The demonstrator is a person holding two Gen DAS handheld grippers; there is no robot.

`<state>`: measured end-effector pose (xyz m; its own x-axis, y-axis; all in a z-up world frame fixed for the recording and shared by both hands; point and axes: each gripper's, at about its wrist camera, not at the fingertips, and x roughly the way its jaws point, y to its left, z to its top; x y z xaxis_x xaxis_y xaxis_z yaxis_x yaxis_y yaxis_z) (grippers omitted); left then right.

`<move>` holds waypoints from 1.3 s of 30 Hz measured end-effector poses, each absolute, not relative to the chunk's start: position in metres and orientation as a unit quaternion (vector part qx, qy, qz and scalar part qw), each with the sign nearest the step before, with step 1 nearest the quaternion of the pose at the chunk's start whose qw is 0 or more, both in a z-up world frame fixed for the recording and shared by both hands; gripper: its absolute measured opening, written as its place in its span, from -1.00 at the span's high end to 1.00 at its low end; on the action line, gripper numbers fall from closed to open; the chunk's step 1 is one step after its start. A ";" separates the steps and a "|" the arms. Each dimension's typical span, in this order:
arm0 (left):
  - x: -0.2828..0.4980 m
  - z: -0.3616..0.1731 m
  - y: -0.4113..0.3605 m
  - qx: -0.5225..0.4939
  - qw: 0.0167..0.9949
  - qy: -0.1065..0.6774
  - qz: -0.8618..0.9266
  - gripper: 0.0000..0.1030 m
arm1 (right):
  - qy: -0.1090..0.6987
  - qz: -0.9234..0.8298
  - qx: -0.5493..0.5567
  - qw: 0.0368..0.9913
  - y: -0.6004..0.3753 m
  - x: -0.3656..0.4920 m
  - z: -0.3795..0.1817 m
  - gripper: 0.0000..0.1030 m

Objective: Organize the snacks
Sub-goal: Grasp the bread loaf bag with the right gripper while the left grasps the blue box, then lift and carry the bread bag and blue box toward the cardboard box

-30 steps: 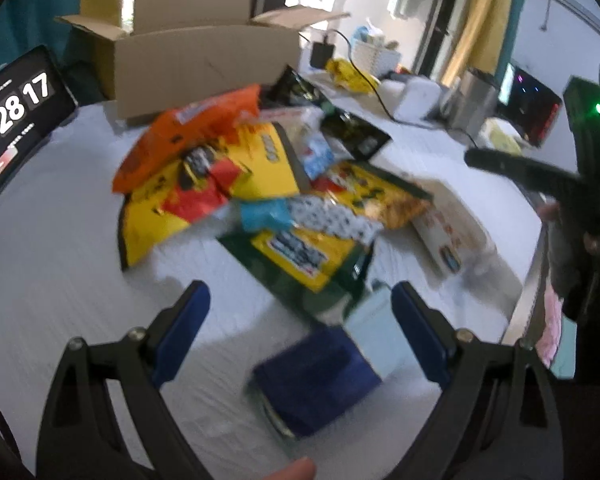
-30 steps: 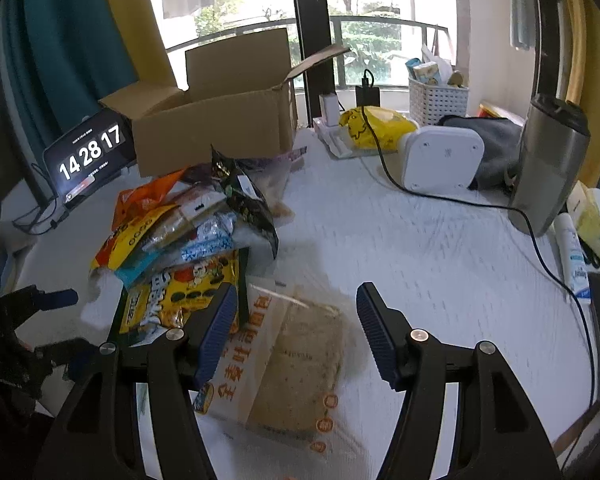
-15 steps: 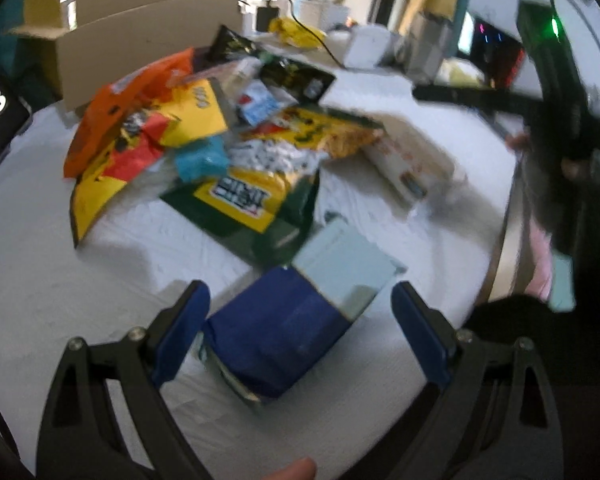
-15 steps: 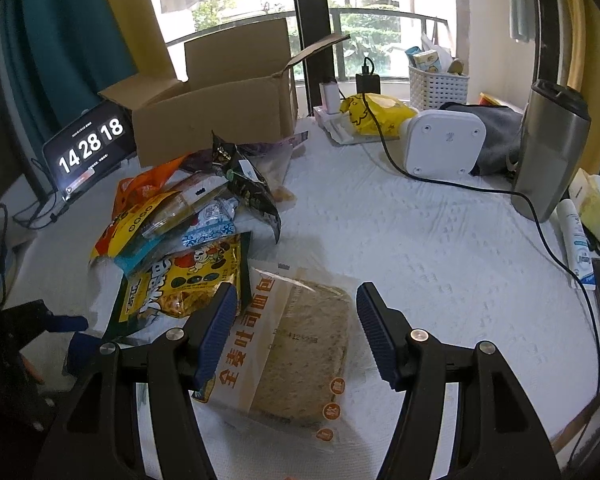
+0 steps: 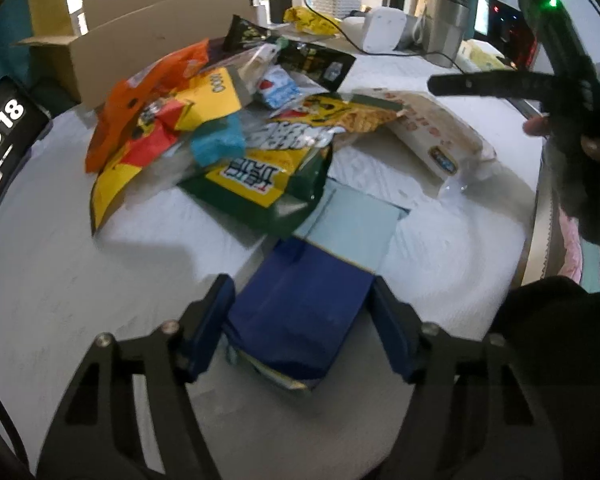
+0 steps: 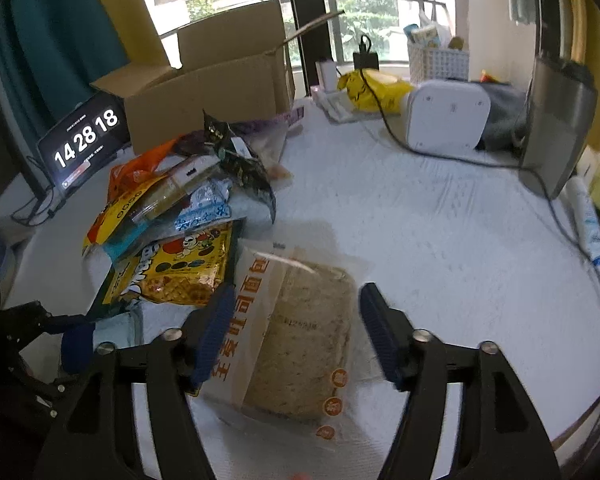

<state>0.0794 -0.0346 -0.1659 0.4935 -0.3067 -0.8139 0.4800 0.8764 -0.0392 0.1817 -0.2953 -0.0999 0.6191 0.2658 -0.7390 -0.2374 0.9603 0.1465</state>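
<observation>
My left gripper (image 5: 302, 320) points down at a dark blue snack packet (image 5: 300, 304) that lies on the white table, its far end pale blue. The jaws are closing and both blue pads (image 5: 212, 320) touch the packet's sides. My right gripper (image 6: 298, 334) straddles a clear bag of brown sliced bread (image 6: 300, 320). Its jaws are opening and the right pad stands off the bag. A pile of snack bags (image 5: 220, 120) in orange, yellow and green lies beyond the packet. The same pile (image 6: 172, 220) sits left of the bread.
An open cardboard box (image 6: 212, 92) stands behind the pile, with a clock display (image 6: 84, 140) to its left. A white device (image 6: 448, 116) with a black cable and a steel tumbler (image 6: 556, 120) stand at the back right. The table edge (image 5: 536, 220) runs close on the right.
My left gripper dropped closer to the dark blue packet and its jaws narrowed onto its sides. The right gripper's jaws spread wider around the bread bag.
</observation>
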 end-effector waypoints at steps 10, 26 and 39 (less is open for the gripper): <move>0.060 -0.152 0.003 0.055 0.866 0.451 -0.211 -0.27 | 0.459 0.132 0.031 0.878 -0.289 0.190 -0.132 -0.72; 0.074 -0.162 0.079 0.008 0.891 0.449 -0.065 -0.26 | 0.439 0.145 -0.020 0.886 -0.246 0.184 -0.134 -0.60; 0.082 -0.152 0.110 -0.029 0.900 0.435 -0.024 -0.14 | 0.384 0.164 -0.021 0.909 -0.247 0.190 -0.087 -0.56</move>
<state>0.0822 0.1096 -0.1515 0.6209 -0.0673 -0.7810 0.0174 0.9972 -0.0721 0.1896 -0.2467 -0.0868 0.6521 0.2820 -0.7037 -0.3138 0.9454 0.0881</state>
